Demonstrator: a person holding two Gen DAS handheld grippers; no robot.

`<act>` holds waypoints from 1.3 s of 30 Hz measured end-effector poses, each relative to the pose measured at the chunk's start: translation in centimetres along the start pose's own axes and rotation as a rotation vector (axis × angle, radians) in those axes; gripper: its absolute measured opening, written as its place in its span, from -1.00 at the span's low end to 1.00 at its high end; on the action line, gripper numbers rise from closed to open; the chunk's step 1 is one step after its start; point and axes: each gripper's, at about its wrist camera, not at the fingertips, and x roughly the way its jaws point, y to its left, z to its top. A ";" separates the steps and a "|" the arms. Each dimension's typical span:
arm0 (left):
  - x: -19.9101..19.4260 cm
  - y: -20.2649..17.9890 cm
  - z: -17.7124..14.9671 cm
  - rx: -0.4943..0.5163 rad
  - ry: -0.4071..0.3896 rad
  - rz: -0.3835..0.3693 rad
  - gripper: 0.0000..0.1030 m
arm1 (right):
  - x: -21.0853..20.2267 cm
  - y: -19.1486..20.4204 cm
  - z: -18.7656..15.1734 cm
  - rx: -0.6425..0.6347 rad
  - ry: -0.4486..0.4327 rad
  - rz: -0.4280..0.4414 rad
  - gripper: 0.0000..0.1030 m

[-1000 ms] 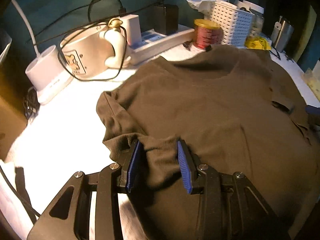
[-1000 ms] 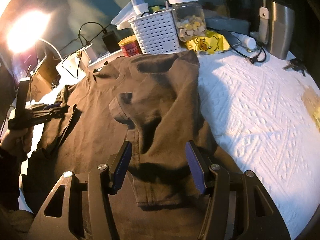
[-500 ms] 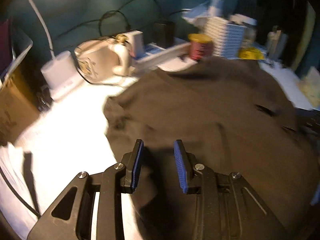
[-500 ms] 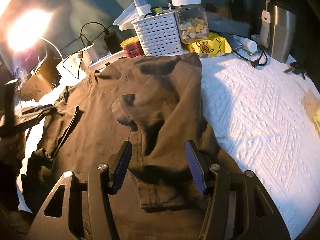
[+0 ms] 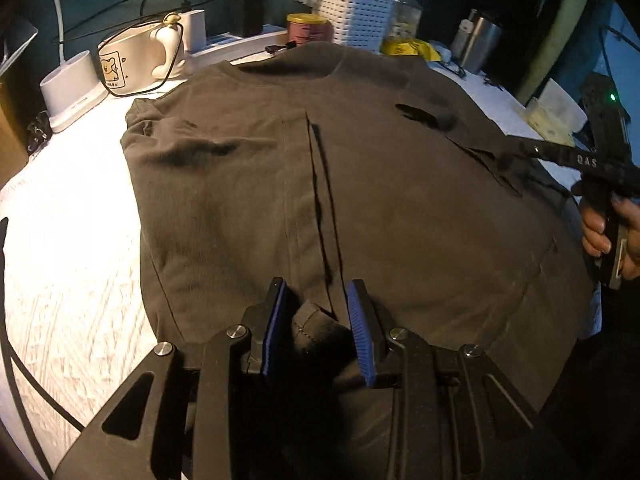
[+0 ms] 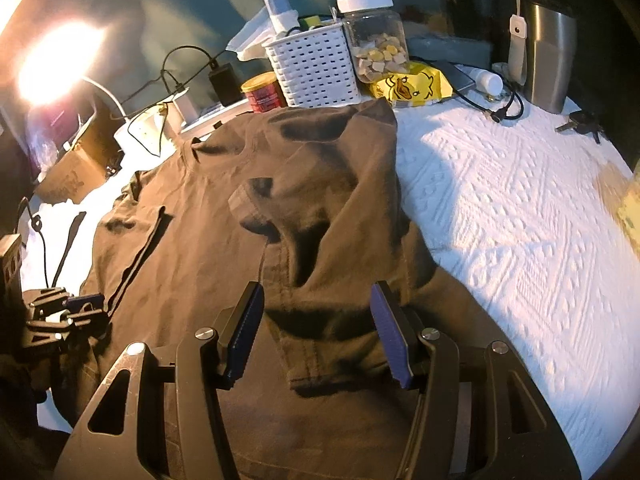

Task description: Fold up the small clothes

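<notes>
A dark brown T-shirt [image 5: 400, 200] lies spread on the white textured cloth [image 5: 68, 260], with both side parts folded in over the body; it also shows in the right wrist view [image 6: 208, 248]. My left gripper [image 5: 318, 320] is open at the near hem, with a small corner of the folded-in left edge [image 5: 312, 318] between its blue pads, not pinched. My right gripper [image 6: 316, 320] is open wide over the folded-in right sleeve [image 6: 328, 208] near the shirt's right hem. The right gripper also shows at the right of the left wrist view [image 5: 560, 156].
Along the far edge stand a white basket [image 6: 316, 68], a clear snack jar [image 6: 376, 40], a red can [image 6: 262, 94], a steel tumbler [image 6: 550, 56], a yellow duck bag [image 6: 408, 84], a mug [image 5: 132, 60], cables and chargers. Keys [image 6: 580, 124] lie at the right.
My left gripper has drawn back from the left sleeve to the near hem, and the shirt's left side now lies folded over the body. The right gripper has barely moved.
</notes>
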 end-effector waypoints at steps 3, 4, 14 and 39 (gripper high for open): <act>-0.2 -0.2 -0.4 0.013 0.007 0.004 -0.40 | 0.4 0.4 -0.6 0.007 0.017 0.003 0.14; -0.3 -0.3 -0.5 0.020 0.010 0.008 -0.40 | 0.6 0.5 -0.8 0.005 0.023 0.003 0.14; -1.0 -0.6 -1.5 0.025 0.012 0.004 -0.40 | 1.1 1.5 -1.8 -0.021 0.061 -0.007 0.14; -3.5 -0.3 -1.6 -0.022 -0.096 0.066 -0.40 | -0.1 3.4 -5.0 -0.213 -0.003 -0.193 -0.75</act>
